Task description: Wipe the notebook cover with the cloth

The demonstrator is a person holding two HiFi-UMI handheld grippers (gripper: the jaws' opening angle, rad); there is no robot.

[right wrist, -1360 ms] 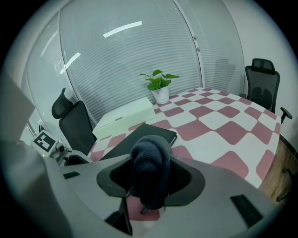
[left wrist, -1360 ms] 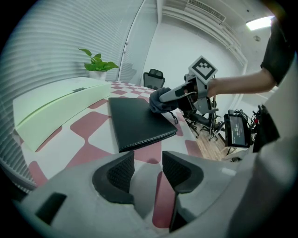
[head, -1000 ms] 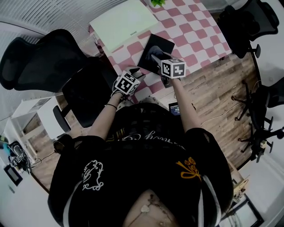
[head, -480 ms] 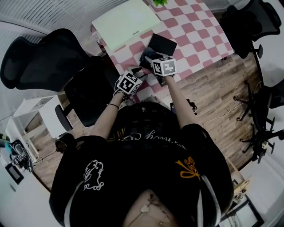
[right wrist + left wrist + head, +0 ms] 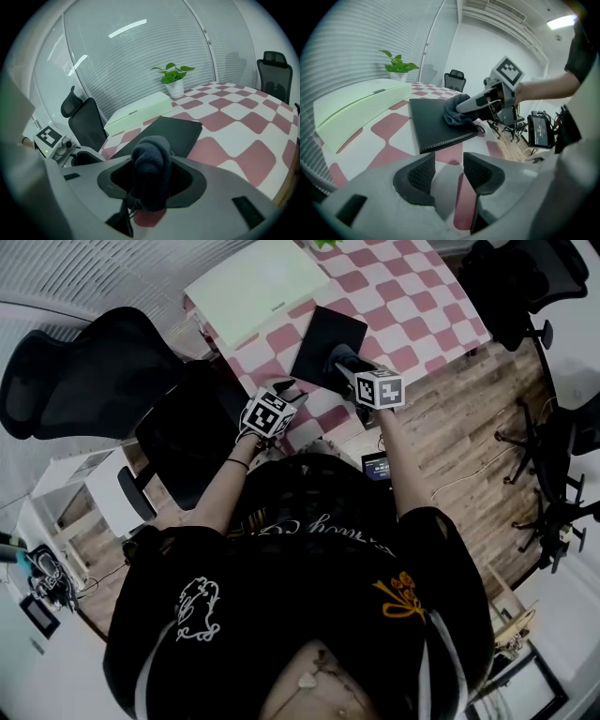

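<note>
A black notebook [image 5: 323, 338] lies on the red-and-white checked table [image 5: 412, 306]; the left gripper view has the notebook [image 5: 433, 119] just ahead. My right gripper [image 5: 347, 364] is shut on a dark blue cloth [image 5: 337, 352], which rests on the cover by the notebook's near right edge. The cloth [image 5: 151, 159] bulges out between the jaws of my right gripper [image 5: 151, 185], with the notebook [image 5: 166, 133] beyond it. My left gripper [image 5: 292, 390] hovers over the table's near corner beside the notebook, apart from it. This left gripper [image 5: 449, 169] stands open with nothing between its pads.
A pale green flat box [image 5: 258, 287] lies beyond the notebook, and a potted plant [image 5: 174, 77] stands at the far edge. Black office chairs [image 5: 84, 371] stand left of the table, with another chair [image 5: 511, 287] on its right. Wood floor lies to the right.
My right gripper carried the cloth left across the notebook's near part, then back right to its near right edge. The left gripper kept its place and stayed open.
</note>
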